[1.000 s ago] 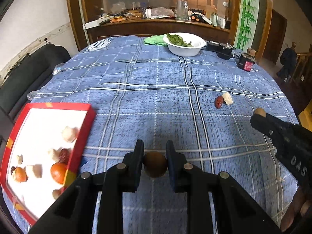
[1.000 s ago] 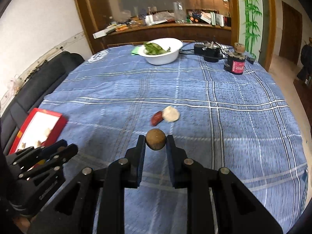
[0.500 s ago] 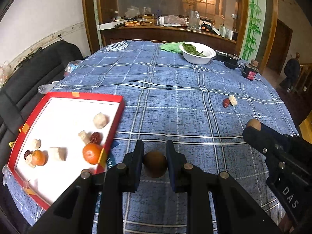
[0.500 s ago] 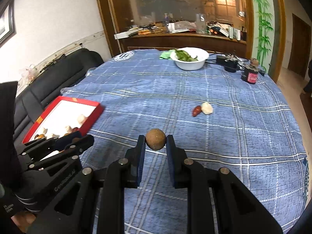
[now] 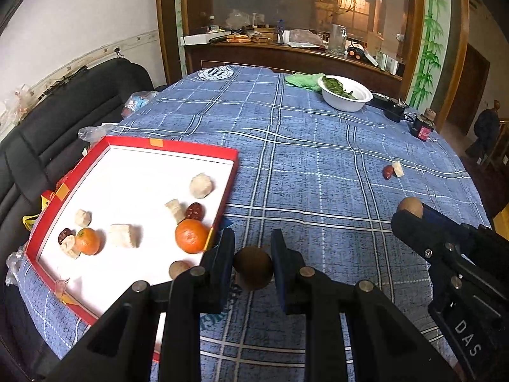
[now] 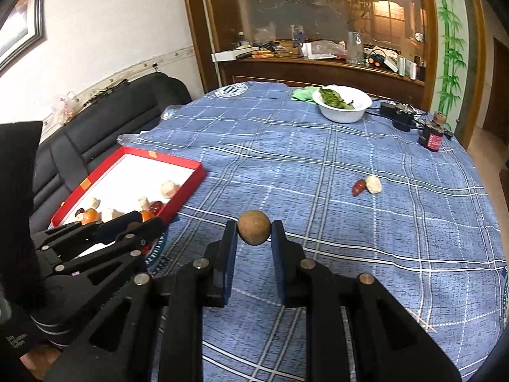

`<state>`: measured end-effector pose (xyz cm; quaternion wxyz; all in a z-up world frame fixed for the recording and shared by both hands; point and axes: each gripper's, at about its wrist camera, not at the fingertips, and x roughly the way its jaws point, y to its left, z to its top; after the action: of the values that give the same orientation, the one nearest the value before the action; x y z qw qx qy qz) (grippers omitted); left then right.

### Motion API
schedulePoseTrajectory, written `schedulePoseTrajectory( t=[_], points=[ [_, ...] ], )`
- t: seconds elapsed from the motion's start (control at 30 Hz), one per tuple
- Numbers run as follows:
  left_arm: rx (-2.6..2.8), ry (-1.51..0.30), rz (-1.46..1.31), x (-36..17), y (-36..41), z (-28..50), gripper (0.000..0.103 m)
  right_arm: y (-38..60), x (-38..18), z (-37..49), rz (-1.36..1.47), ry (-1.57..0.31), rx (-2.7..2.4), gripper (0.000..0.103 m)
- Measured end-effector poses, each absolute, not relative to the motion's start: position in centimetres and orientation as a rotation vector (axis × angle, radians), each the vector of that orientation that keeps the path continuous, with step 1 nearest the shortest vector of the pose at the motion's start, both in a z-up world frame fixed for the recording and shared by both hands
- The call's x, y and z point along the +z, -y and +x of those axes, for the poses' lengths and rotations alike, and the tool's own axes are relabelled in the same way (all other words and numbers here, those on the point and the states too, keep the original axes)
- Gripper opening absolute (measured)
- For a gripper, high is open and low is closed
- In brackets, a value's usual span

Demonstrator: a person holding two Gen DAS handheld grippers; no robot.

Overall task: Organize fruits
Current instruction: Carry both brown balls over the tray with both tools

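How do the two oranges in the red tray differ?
The right orange looks bigger than the left orange, though it lies nearer the camera. The right one sits against the red tray's right wall, apart from other pieces; the left one touches a pale chunk near the left wall. Both are round, orange and resting inside the tray.

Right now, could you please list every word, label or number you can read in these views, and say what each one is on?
"DAS": white letters on the right claw body, seen from the left wrist view; the rest is cut off.
Small white print on the left claw housing: too small to read.
Round white emblem on the tablecloth: blurred.
Red label on the dark jar: unreadable.
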<state>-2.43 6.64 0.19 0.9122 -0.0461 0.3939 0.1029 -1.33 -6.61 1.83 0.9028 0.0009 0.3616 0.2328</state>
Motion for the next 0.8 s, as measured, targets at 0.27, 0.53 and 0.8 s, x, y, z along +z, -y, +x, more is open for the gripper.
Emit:
schedulePoseTrajectory(
  t=[0.27, 0.53, 0.8],
  points=[
    [0.236, -0.808, -0.122, 0.2, -8.0, -3.2, 0.022, 5.3, 2.0, -1.8, -0.009, -0.744, 0.507, 0.023],
    [0.322, -0.802, -0.173, -0.2, -12.4, -5.1, 0.022, 2.6, 1.8, -2.5, -0.025, -0.750, 0.566, 0.023],
    [0.432, -0.821, -0.229, -1.3, -17.7, -6.1, 0.022, -3.9, 1.3, -1.6, -0.060, -0.765, 0.666, 0.024]
  ],
)
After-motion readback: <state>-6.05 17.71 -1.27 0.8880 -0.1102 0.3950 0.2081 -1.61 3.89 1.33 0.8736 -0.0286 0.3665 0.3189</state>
